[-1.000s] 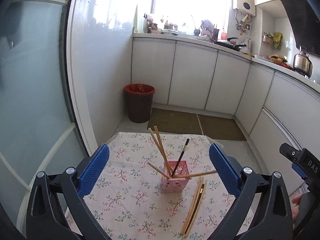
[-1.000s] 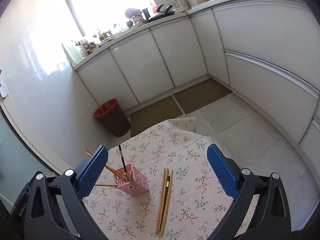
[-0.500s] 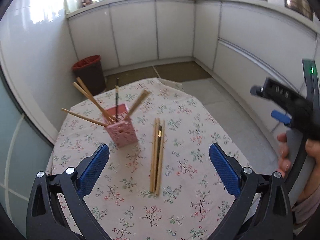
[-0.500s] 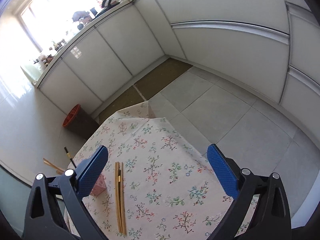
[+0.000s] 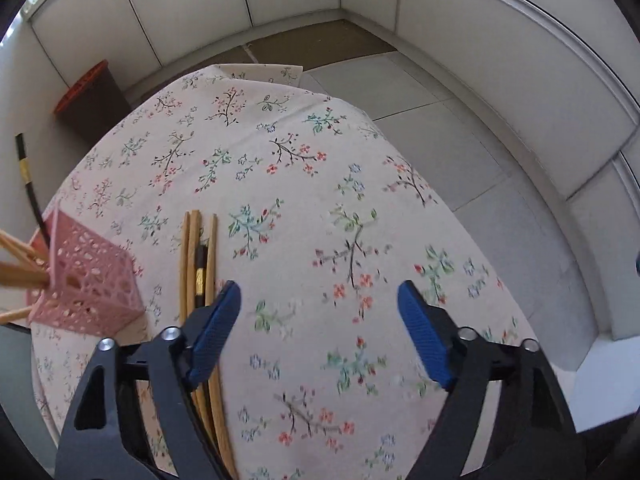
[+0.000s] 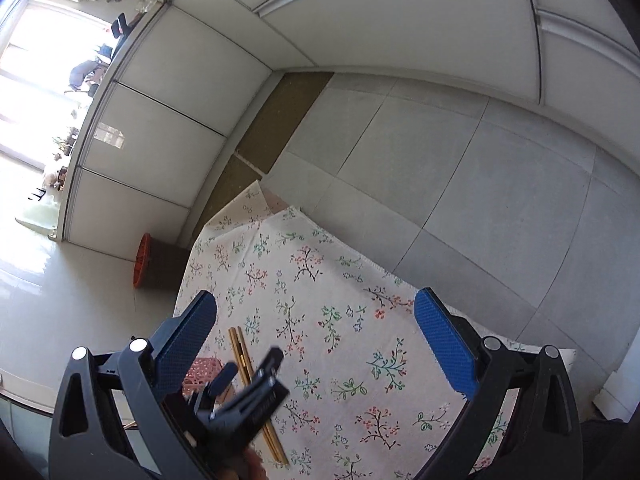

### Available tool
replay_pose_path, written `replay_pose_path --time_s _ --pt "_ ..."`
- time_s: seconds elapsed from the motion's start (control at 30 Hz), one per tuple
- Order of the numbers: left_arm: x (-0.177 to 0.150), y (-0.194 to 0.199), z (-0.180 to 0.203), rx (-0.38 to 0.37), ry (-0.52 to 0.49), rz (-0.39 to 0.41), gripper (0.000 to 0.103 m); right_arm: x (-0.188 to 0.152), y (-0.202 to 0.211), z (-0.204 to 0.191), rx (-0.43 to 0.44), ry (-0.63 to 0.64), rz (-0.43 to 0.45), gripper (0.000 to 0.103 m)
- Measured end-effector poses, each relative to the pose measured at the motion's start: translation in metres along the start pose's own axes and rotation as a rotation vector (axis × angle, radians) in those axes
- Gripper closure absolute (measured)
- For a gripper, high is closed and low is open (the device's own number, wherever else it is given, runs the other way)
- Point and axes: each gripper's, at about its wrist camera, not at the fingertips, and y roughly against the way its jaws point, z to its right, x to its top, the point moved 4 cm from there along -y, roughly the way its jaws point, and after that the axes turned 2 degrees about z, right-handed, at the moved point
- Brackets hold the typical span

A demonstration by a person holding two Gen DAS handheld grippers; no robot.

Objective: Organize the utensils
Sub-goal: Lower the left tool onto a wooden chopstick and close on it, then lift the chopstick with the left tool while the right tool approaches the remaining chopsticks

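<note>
Left gripper jaws closing, nothing between, left pad over chopsticks beside pink holder. Right gripper wide open, empty.

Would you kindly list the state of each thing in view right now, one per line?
Left gripper: closing, nothing between its fingers.
Right gripper: open, empty.
Loose chopsticks: lying flat on the tablecloth, side by side, beside the holder.
Pink holder: upright, holding several chopsticks.
Black chopstick: standing in the holder, leaning.
Bin: on the floor, open-topped.
</note>
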Motion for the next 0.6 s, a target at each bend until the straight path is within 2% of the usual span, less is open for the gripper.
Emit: replay_pose_path --time_s 0.07,0.13,0.27,0.4,0.43,0.5,0.6 --pt "0.012 -0.022 -0.012 0.033 0.031 -0.012 0.049 0.000 -0.007 0.001 0.002 -0.001 -0.029 0.007" --pt "0.021 -0.035 -0.022 0.026 0.069 -0.008 0.050 0.000 -0.011 0.001 0.003 0.005 -0.043 0.007" --pt "0.033 -0.057 -0.039 -0.022 0.112 -0.021 0.061 -0.002 -0.019 -0.001 -0.002 0.019 -0.074 0.007" --pt "0.044 -0.066 -0.049 -0.076 0.110 -0.038 0.068 -0.007 -0.031 -0.005 0.007 0.032 -0.134 0.007" --pt "0.045 -0.066 -0.053 -0.080 0.122 -0.051 0.073 -0.009 -0.032 -0.007 0.008 0.040 -0.141 0.007" --pt "0.043 -0.065 -0.058 -0.108 0.156 -0.077 0.103 -0.011 -0.032 -0.010 0.004 0.063 -0.136 0.007" --pt "0.032 -0.059 -0.053 -0.120 0.137 -0.082 0.103 -0.011 -0.029 -0.014 -0.015 0.101 -0.110 0.007"
